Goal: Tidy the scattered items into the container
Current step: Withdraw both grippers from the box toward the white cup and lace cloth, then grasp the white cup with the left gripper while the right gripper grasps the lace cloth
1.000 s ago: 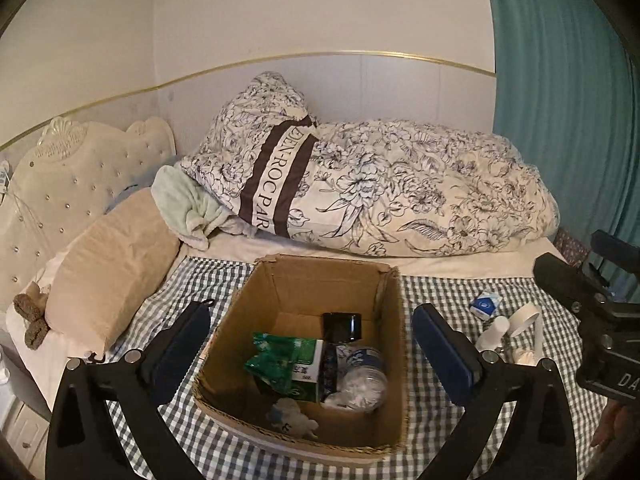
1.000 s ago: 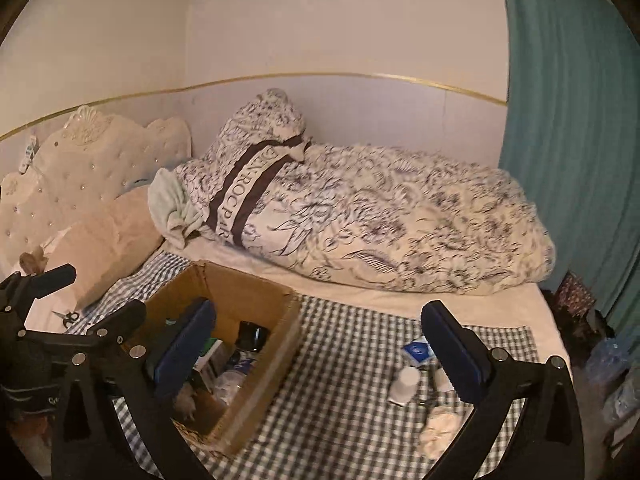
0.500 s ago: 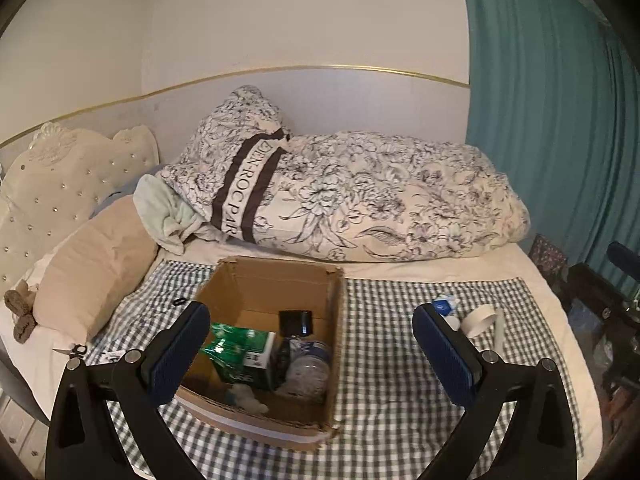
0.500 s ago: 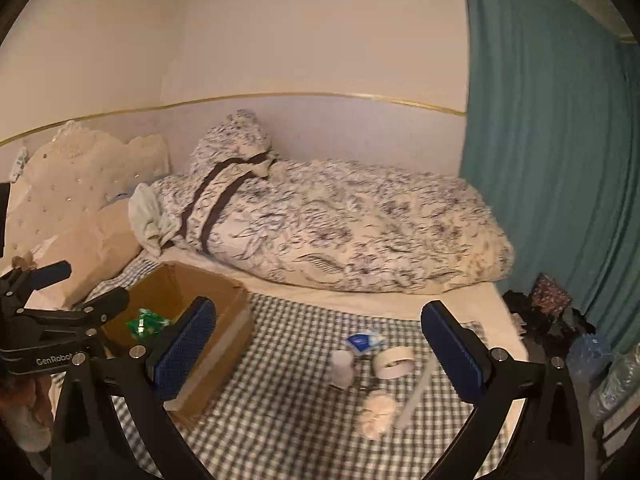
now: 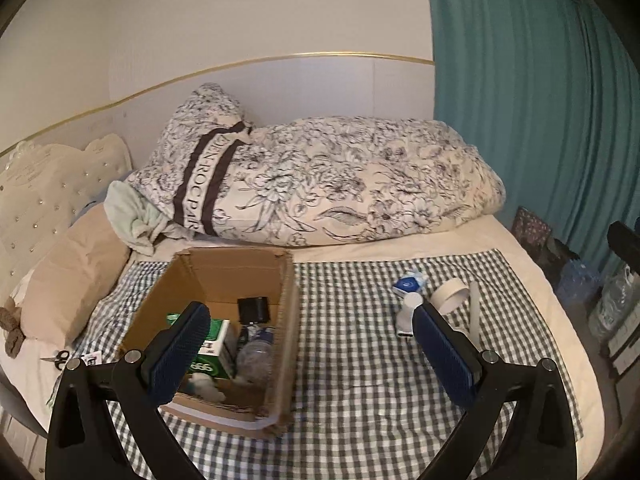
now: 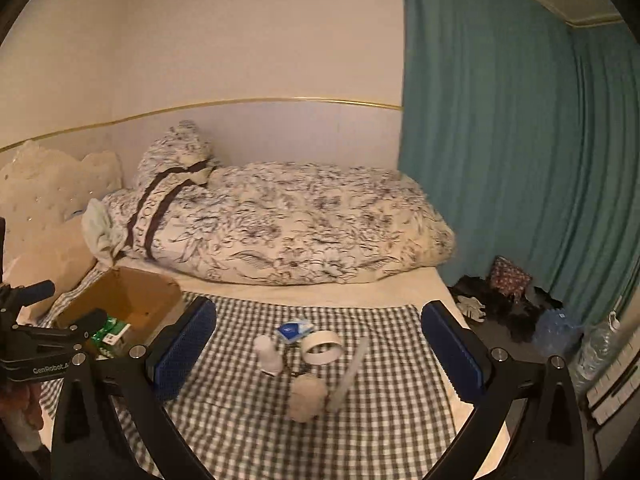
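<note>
Both tools spread wide, nothing between the pads. Left tool held above the near edge of the cardboard box, which sits ahead and slightly left of it on the checked blanket. Right tool aimed at the loose items directly ahead on the same blanket: small white bottle, blue-and-white packet, tape roll, long white tube, crumpled beige lump.

Already inside the box: green carton, black object, clear plastic bottle.

Risks, judged from this layout:
- Items clustered close, some touching; closing on one likely to nudge or drag a neighbour.
- Bottle upright on soft bedding; liable to tip under a glancing pad.
- Tape roll and tube round; prone to rolling away on contact.
- Tall box wall between right tool and box interior; a low carry likely to strike the rim.

Surroundings: floral duvet heaped beyond the items, teal curtain to the right, scissors far left of the left tool, outside the box.
</note>
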### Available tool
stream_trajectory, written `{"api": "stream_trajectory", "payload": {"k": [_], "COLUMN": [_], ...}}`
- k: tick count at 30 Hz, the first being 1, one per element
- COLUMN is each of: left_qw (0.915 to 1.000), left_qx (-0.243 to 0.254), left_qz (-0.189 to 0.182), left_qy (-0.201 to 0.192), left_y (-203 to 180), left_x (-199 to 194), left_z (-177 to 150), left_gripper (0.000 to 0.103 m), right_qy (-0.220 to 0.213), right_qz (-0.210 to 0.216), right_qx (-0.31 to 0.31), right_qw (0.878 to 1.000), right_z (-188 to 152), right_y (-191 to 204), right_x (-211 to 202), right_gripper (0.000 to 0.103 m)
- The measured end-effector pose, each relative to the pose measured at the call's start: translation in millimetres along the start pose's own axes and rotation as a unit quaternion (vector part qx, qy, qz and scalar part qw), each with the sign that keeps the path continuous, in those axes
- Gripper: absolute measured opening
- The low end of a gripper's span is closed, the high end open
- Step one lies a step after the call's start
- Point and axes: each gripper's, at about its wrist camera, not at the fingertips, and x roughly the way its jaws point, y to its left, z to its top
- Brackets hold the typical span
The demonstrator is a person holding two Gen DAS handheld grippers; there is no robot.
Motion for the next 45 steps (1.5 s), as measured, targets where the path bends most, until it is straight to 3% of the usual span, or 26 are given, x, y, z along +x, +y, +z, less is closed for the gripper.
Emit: {"api": "stream_trajectory", "payload": {"k": [12, 26, 28, 33, 45], "left_qw": [0.9992, 0.9962, 0.9956, 0.9939, 0.9867], "left_qx": [0.026, 0.05, 0.051, 0.051, 0.065], "left_qz": [-0.026, -0.043, -0.046, -0.058, -0.082], "left_qy": [0.015, 0.057, 0.064, 0.079, 0.124], "left_y": [-38.3, -67.2, -69.8, -75.7, -97.7], "left_x": [24.7, 83.1, 93.8, 121.0, 195.3], "left_z": [-9.3, -26.8, -31.0, -39.4, -65.5], "left_gripper": [0.103, 0.103, 0.103, 0.103, 0.103], "right_qy": [0.028, 0.087, 0.101, 0.138, 0.195], "right_qz": [-0.015, 0.028, 0.044, 0.063, 0.089], "right_qx": [0.036, 0.02, 0.025, 0.021, 0.016], "right_qw": [0.999, 0.996, 0.994, 0.988, 0.977], "right_z": [-22.3, -66.2, -74.0, -92.2, -134.3], "right_y": [-48.6, -44.4, -43.7, -38.8, -19.5], "right_x": [18.5, 78.3, 90.9, 121.7, 189.6], "right_gripper": [0.103, 0.103, 0.1, 0.077, 0.076]}}
